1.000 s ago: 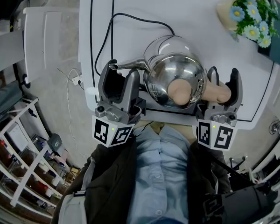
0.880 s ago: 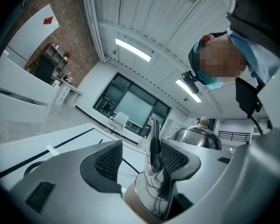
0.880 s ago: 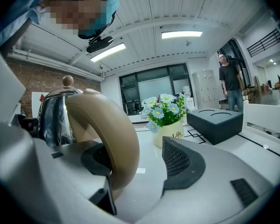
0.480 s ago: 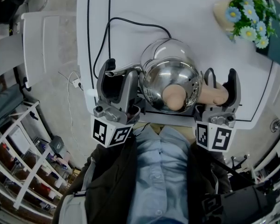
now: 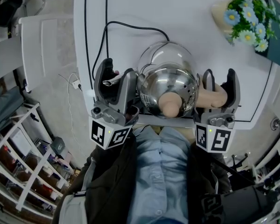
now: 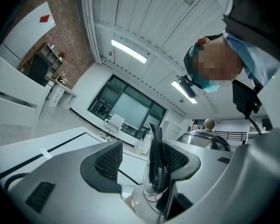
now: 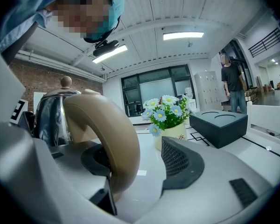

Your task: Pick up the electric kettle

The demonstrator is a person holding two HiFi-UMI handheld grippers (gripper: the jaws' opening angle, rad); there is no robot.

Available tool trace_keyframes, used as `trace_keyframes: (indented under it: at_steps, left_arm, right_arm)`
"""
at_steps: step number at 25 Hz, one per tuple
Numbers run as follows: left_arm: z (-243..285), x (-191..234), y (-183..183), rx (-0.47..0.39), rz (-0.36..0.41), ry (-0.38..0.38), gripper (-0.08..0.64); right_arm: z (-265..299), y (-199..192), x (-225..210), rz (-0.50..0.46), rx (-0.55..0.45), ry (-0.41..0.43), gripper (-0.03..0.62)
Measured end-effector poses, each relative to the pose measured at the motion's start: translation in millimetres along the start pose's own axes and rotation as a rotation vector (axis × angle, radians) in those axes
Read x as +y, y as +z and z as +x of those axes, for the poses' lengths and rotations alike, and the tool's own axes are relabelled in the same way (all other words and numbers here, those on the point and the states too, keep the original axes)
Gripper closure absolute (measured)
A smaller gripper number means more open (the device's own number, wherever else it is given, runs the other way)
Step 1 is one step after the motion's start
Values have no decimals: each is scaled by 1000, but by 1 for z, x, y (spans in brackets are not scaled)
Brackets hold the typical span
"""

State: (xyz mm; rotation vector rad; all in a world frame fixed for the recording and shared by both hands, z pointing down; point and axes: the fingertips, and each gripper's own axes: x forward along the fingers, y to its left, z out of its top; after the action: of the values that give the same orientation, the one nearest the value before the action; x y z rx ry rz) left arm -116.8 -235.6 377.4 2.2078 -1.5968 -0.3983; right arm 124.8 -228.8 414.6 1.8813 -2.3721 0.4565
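Observation:
The electric kettle (image 5: pixel 168 85) has a chrome body, a beige lid knob (image 5: pixel 169 104), a thin chrome spout (image 5: pixel 113 81) and a beige loop handle (image 5: pixel 213 96). It hangs between my two grippers over the white table's (image 5: pixel 177 13) near edge. My left gripper (image 5: pixel 116 78) is open with the spout (image 6: pixel 155 162) between its jaws. The spout lies against the right pad, and a gap shows to the left pad. My right gripper (image 5: pixel 220 80) is open around the handle (image 7: pixel 107 139). The handle touches its left pad and stands clear of the right pad.
A black cable (image 5: pixel 130 29) loops across the table behind the kettle. A pot of blue and white flowers (image 5: pixel 245 17) and a dark box (image 5: pixel 275 31) stand at the far right. A white shelf rack (image 5: pixel 18 162) stands on the floor at left. A person (image 7: pixel 233 85) stands far off.
The kettle has come nearer to me and looks larger. Its spout tip, past the left fingers before, now sits between them. Both grippers shifted slightly with it.

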Motion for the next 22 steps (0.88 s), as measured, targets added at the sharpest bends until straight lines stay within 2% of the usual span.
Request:
trace_keyframes:
  at_steps: [4,8,17,22]
  left_arm:
    - [2,-4,2,2,12,-18,320]
    - [3,-9,2,3,26,-37,388]
    - [3,-12,3,1,34,-41,404]
    - [3,-15,2,1,44,-47,444]
  right_arm:
    - [2,1,1,-7,-3,12,315]
    - [2,1,6,-14,-2,36,359]
    - [4,2,12,-25,1,59,417]
    - [5,0,15,-21,5,71,444]
